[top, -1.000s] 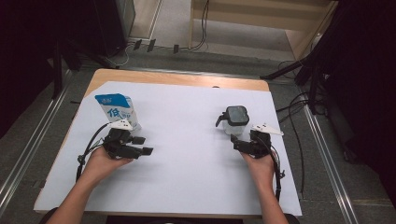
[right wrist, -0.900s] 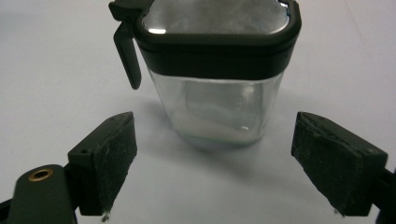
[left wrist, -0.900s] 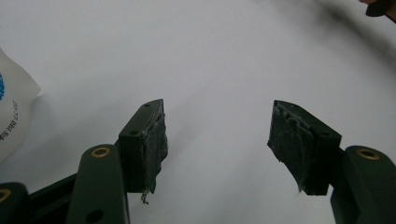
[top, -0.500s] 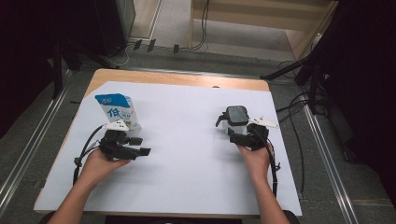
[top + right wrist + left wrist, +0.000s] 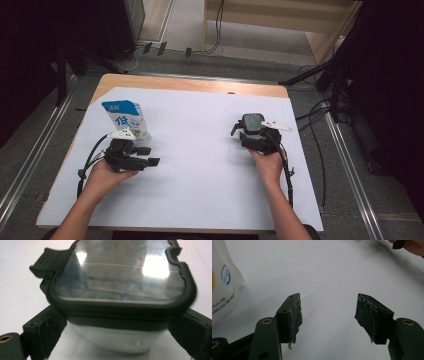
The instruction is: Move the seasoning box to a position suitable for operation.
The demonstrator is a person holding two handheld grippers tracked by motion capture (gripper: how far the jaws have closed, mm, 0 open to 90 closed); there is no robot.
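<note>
1. Looking down from the high view, a white sheet (image 5: 200,165) covers most of the wooden table (image 5: 150,82). The left gripper (image 5: 145,156) sits in the person's left hand (image 5: 107,172) over the left part of the sheet, its jaws pointing toward the middle of the table. A white pouch with a blue top and blue print (image 5: 126,119) stands upright just behind that gripper, apart from its jaws. On the right side, the right gripper (image 5: 248,136) is held in the right hand (image 5: 267,162), and its jaws reach the near end of a dark-lidded container (image 5: 252,122) that rests on the sheet. Cables trail from both grippers toward the near edge of the table.

2. In the left gripper view, the two black jaws stand wide apart with nothing between them, so this tool is released. Bare white sheet (image 5: 324,277) lies under and beyond them. The pouch (image 5: 223,287) shows at the left edge, clear of the jaws. Part of the other hand (image 5: 412,246) shows in the top right corner.

3. In the right gripper view, the container (image 5: 120,290) sits between the jaws: a clear tub with a black-rimmed transparent lid and a black latch (image 5: 47,261) at its upper left. The padded jaws sit against its two sides just under the lid rim, so this tool is grasping the container, which rests on the sheet (image 5: 20,290).
</note>
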